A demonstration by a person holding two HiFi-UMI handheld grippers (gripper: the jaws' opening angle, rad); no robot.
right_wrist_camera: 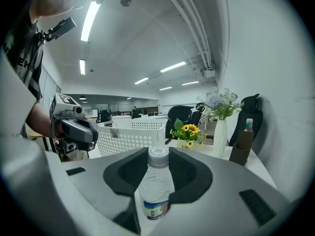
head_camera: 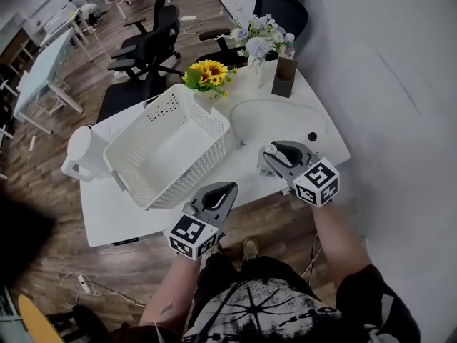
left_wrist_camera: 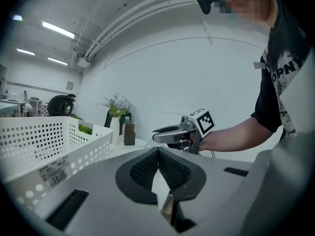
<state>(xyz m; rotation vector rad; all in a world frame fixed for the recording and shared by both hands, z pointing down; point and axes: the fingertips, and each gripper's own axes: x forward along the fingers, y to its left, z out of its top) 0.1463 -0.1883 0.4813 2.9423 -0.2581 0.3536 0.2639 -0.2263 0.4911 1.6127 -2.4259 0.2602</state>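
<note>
A small clear water bottle (right_wrist_camera: 156, 181) with a white cap stands upright near the front edge of the white table (head_camera: 285, 120). My right gripper (right_wrist_camera: 158, 157) is shut on it, one pad pressing each side. The head view shows that gripper (head_camera: 271, 153) over the bottle (head_camera: 265, 167), just right of the white perforated basket (head_camera: 207, 120). At the basket's front corner my left gripper (head_camera: 223, 191) is shut, with nothing between its pads. In its own view the left gripper's (left_wrist_camera: 158, 151) tips meet, and the right gripper (left_wrist_camera: 179, 134) shows ahead beside the basket (left_wrist_camera: 44, 141).
Behind the basket are a pot of sunflowers (head_camera: 208, 73), a white vase of pale flowers (head_camera: 258, 41) and a brown holder with a bottle (head_camera: 283, 77). A white pitcher (head_camera: 82, 152) stands at the table's left end. Black office chairs (head_camera: 153, 41) stand beyond the table.
</note>
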